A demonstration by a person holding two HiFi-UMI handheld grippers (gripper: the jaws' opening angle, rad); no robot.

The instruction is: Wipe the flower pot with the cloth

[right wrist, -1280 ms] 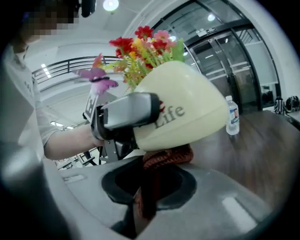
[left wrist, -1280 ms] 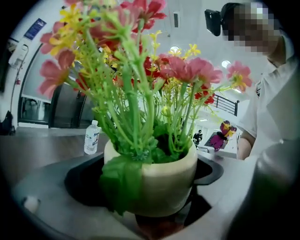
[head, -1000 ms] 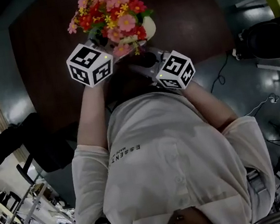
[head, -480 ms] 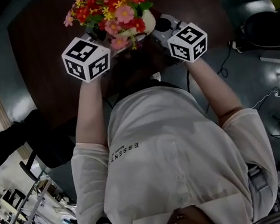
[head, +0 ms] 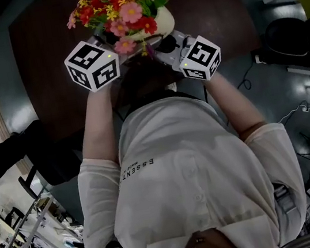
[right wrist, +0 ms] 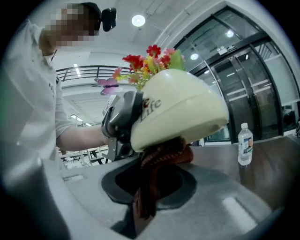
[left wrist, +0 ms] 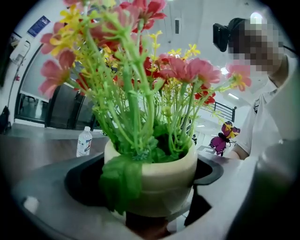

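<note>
The cream flower pot (right wrist: 183,112) with red, pink and yellow flowers (head: 119,6) is tilted and held off the dark table. My left gripper (head: 108,40) is shut on the pot's lower body (left wrist: 159,180), and its fingertips are hidden by the pot. In the right gripper view the left gripper (right wrist: 119,124) clamps the pot's far side. My right gripper (right wrist: 147,187) is shut on a reddish-brown cloth (right wrist: 157,173). The cloth is bunched up against the pot's underside, and one end hangs down between the jaws.
The round dark brown table (head: 43,45) lies under both grippers. A small water bottle (right wrist: 244,143) stands on it beyond the pot, also in the left gripper view (left wrist: 84,141). A purple butterfly ornament (left wrist: 224,137) sticks out of the bouquet. Chairs and cables surround the table on the floor.
The pot and left gripper have shifted a little away from my body. The right gripper swung out to the right, then came back in under the pot with the cloth.
</note>
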